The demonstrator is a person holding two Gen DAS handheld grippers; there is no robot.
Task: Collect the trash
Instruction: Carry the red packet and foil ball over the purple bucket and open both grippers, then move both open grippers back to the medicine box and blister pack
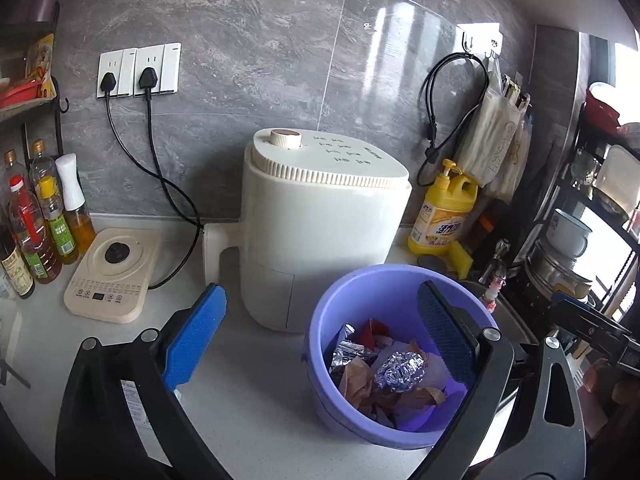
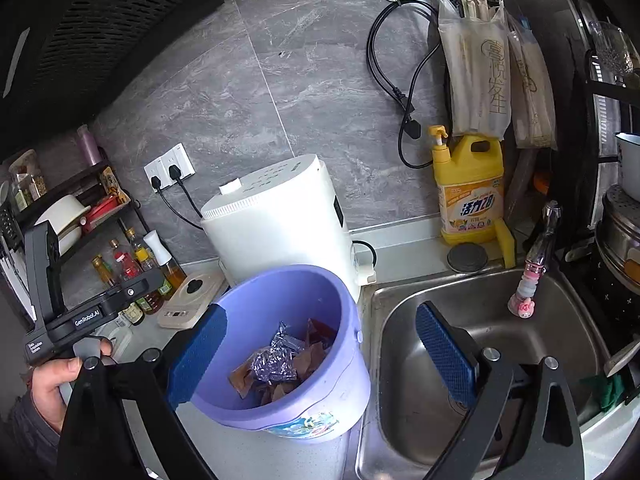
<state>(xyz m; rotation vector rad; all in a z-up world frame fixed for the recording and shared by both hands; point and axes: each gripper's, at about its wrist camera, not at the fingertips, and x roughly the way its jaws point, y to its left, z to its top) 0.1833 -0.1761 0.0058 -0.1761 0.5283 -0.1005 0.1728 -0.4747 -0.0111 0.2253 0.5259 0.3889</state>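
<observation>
The bin stands on the bench, trash inside, foil ball on top. The left gripper hangs over its rim, fingers wide and empty; the right gripper, also open and empty, straddles bin and sink, so neither is nearer.

Both wrist views angled down, near bucket

A home kitchen is shown; a steel sink is set into the counter; cooking-oil bottles, dish soap and a range hood are seen.
</observation>
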